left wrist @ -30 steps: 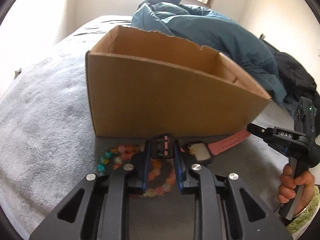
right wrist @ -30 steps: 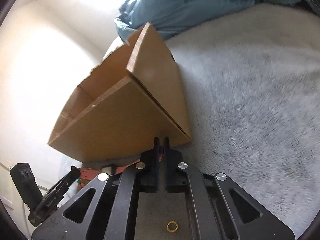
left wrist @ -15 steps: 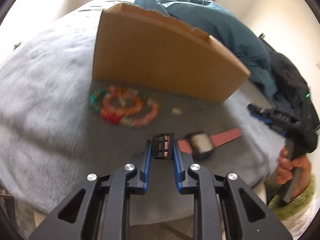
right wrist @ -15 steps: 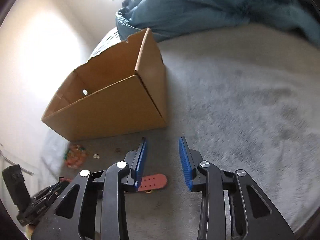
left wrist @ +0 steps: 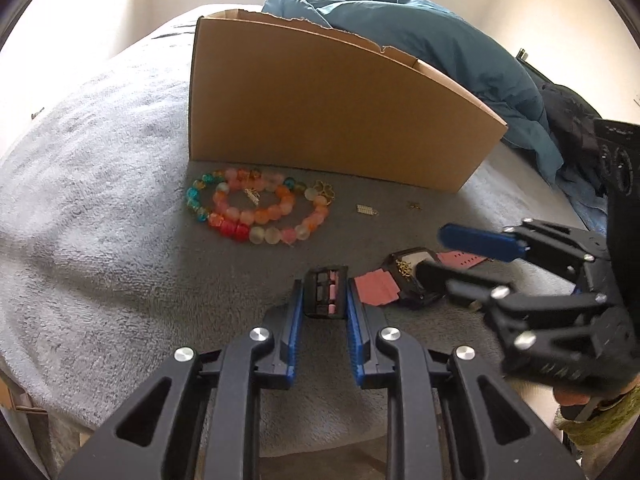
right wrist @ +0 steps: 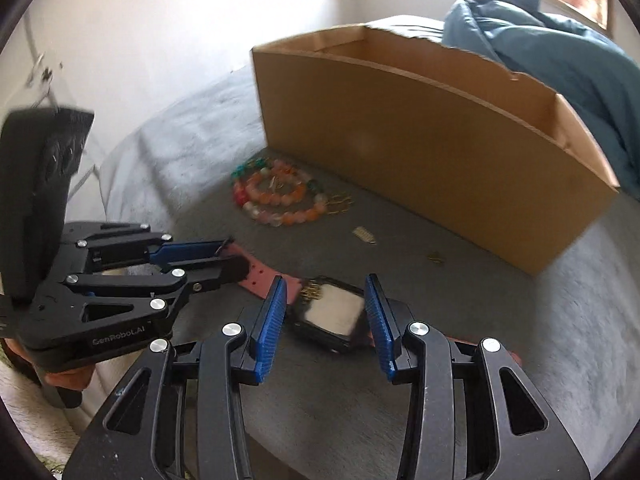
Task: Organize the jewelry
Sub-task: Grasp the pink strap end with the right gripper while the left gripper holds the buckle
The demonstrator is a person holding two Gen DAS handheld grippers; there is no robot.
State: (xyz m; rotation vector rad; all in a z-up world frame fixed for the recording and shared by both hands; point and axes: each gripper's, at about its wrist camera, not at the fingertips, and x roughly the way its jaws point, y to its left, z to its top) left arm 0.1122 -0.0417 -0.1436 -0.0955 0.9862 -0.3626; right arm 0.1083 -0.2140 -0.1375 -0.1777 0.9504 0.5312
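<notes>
Left tool [left wrist: 322, 300] grips watch [right wrist: 326, 314] buckle; right view hides it.

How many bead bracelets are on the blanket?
2: a small orange bracelet lies inside a bigger multicoloured bracelet, both before the cardboard box. Its inside is mostly hidden.

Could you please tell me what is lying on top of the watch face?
A small tangle of gold chain rests on the far corner of the watch face; the remaining glass is bare and reflective. Whatever lies beneath the watch on the grey blanket is covered.
</notes>
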